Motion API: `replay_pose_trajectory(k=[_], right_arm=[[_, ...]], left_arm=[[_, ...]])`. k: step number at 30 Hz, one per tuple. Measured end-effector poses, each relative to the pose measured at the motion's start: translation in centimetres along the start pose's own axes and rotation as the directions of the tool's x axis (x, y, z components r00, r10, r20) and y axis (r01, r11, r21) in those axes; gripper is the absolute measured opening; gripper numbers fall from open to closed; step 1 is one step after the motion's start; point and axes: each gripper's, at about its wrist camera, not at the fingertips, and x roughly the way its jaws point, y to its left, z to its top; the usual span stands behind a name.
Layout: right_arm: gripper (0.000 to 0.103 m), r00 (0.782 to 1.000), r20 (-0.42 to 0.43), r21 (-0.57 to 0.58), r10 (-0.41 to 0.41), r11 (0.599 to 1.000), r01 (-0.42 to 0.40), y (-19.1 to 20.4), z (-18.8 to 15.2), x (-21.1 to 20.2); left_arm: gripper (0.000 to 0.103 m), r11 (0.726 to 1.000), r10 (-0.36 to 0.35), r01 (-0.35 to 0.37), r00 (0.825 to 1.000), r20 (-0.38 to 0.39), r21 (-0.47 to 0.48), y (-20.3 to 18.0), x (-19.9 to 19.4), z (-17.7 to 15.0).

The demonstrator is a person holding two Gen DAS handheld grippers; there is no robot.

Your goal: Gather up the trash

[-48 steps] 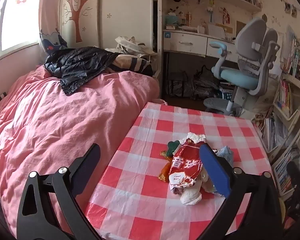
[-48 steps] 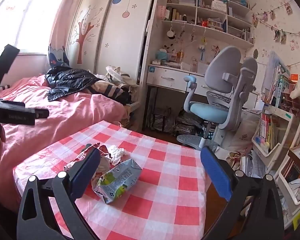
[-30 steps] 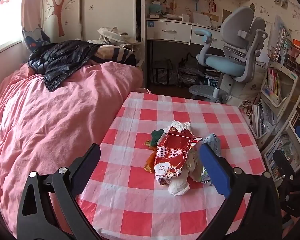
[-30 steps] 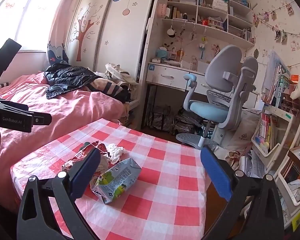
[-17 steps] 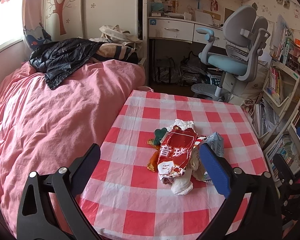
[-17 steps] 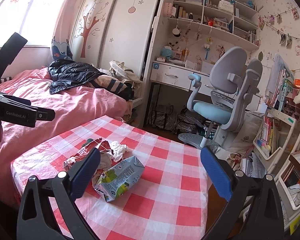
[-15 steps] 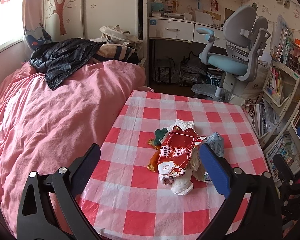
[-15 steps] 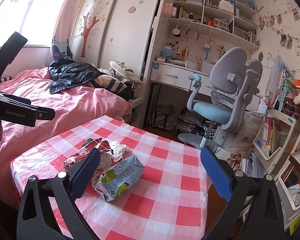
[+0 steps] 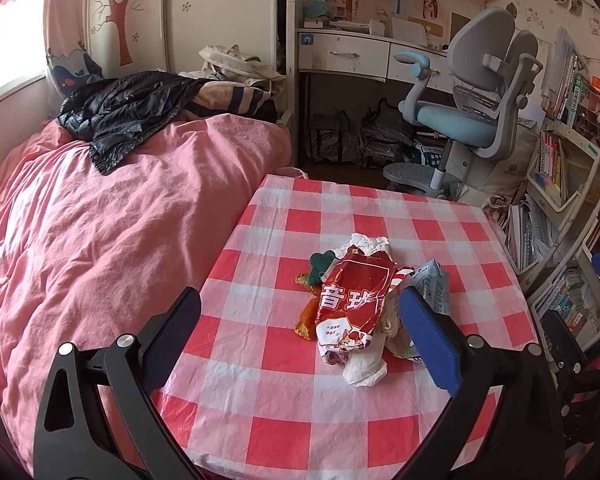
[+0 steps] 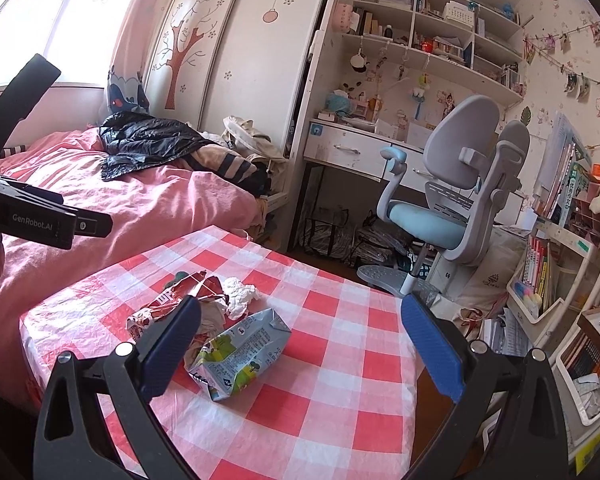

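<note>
Although the task is to collect the trash, nothing seems to be collected yet: all the pieces lie together in one small heap on the worktop (image 9: 268,216), which carries a red and white checked cloth. In the left wrist view the heap sits a little right of the frame centre. The red snack wrapper (image 9: 354,300) lies on top, with white crumpled tissue (image 9: 364,364) under its near end, an orange and green scrap (image 9: 314,276) at its left side and the flattened drink carton (image 9: 434,284) at its right side. In the right wrist view the same drink carton (image 10: 240,354) is in the lower centre, nearest to the camera.

The left tool (image 9: 300,312) has its fingers spread wide and holds nothing; it hangs above the near part of the worktop. The right tool (image 10: 300,320) is also spread wide and empty, with the carton just behind its left finger. I see no bin or bag for the trash, so I judge that the whole work is still left.

For moving there is good room. The cloth around the heap is bare on every side, and the heap is well apart from the worktop edges. The pink bed (image 9: 100,220) touches the worktop at the left of the frame, and the desk chair (image 9: 476,112) stands well behind, in the upper right.
</note>
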Motion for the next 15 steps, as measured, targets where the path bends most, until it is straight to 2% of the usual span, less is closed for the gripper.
replay_pose_trajectory(k=[15], right_arm=[[0.096,1.0,-0.018,0.014,-0.002,1.0,0.002,-0.2,0.0,0.5]], left_arm=[[0.096,1.0,0.023,-0.023,0.999,-0.033,0.005,1.1,0.6,-0.3]])
